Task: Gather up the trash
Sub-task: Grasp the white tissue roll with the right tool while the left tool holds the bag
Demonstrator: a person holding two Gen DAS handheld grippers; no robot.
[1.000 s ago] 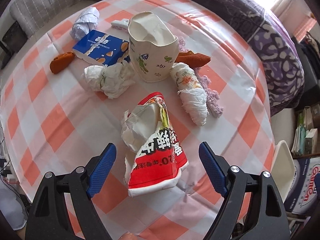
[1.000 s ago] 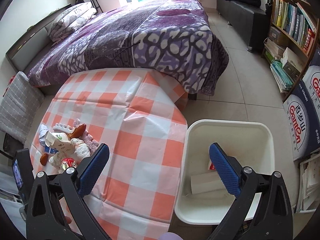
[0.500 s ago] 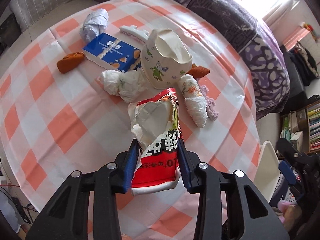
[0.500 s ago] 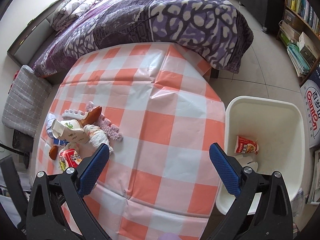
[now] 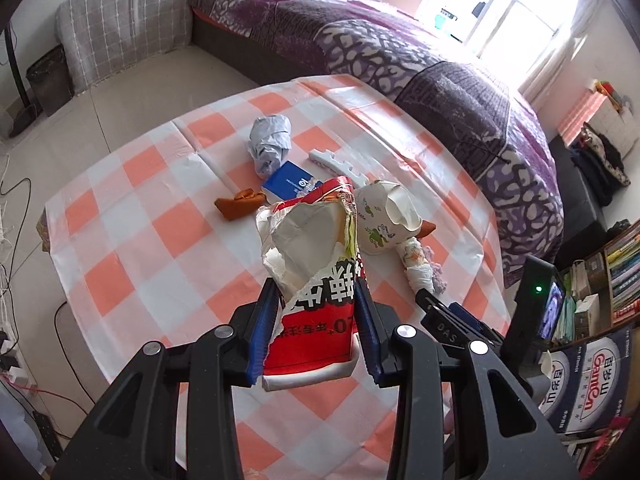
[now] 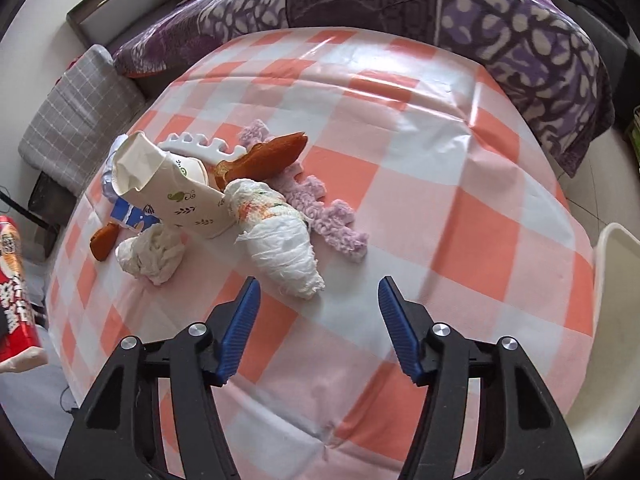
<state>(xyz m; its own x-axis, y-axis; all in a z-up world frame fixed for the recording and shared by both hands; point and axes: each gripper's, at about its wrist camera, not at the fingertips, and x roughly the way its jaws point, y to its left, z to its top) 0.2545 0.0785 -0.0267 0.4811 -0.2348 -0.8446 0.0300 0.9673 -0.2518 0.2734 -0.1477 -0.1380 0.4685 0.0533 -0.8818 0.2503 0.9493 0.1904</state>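
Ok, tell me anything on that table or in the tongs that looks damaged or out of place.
The red noodle cup clamped in the left tongs is torn open down its side and crushed. On the checked table, the white paper cup lies tipped over with a dented rim, among crumpled tissue wads. The right tongs are closing on nothing.

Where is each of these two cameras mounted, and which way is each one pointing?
Left wrist: rides the left claw, looking down across the checked table toward the bed; its blue pads clamp the torn red cup; the right claw's rig shows at right.
Right wrist: rides the right claw, angled down at the table's trash pile; jaws closing, nothing between them.
Shared: the white printed cup, the tissue wad, and the red cup at the right view's left edge.
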